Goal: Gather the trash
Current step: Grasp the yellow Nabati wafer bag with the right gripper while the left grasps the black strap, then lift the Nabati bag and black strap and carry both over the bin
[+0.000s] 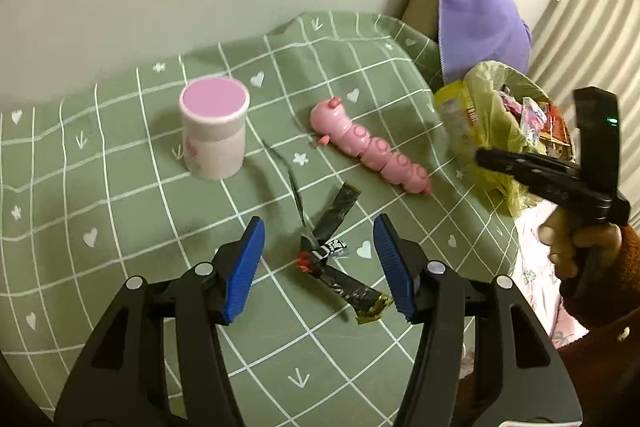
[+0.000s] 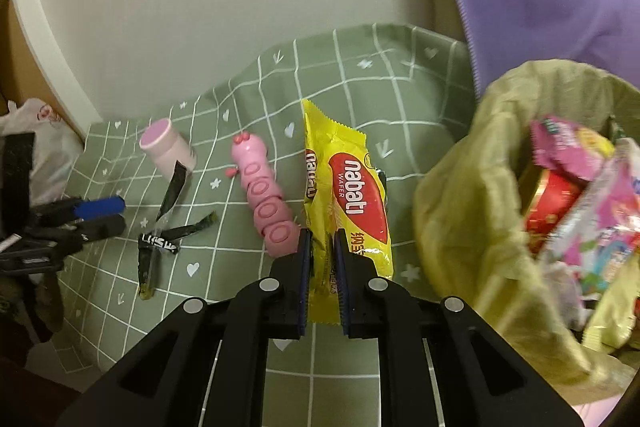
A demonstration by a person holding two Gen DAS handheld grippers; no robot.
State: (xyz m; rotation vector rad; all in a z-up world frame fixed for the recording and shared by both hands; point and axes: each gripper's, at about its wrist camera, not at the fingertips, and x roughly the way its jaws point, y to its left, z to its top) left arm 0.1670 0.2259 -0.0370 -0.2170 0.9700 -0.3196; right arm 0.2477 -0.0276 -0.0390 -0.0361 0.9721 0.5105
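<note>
A yellow wafer wrapper (image 2: 352, 203) with a red oval label hangs upright, pinched at its lower edge. Black wrappers (image 1: 336, 259) lie crossed on the cloth. The bag (image 2: 472, 195) holds colourful wrappers.

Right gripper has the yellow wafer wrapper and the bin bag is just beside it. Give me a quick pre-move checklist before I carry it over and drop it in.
1. Right gripper shut on the yellow wafer wrapper: ok, both pads press its lower left part.
2. Grip centred: not ok, most of the wrapper hangs free to the right.
3. Trash bag mouth open: ok, rim folded outward.
4. Room in the bag: cannot tell, wrappers already piled near the rim.
5. Pink caterpillar toy clear of the path: ok, it lies on the other side from the bag.
6. Left gripper out of the way: ok, open above the black wrappers.
</note>
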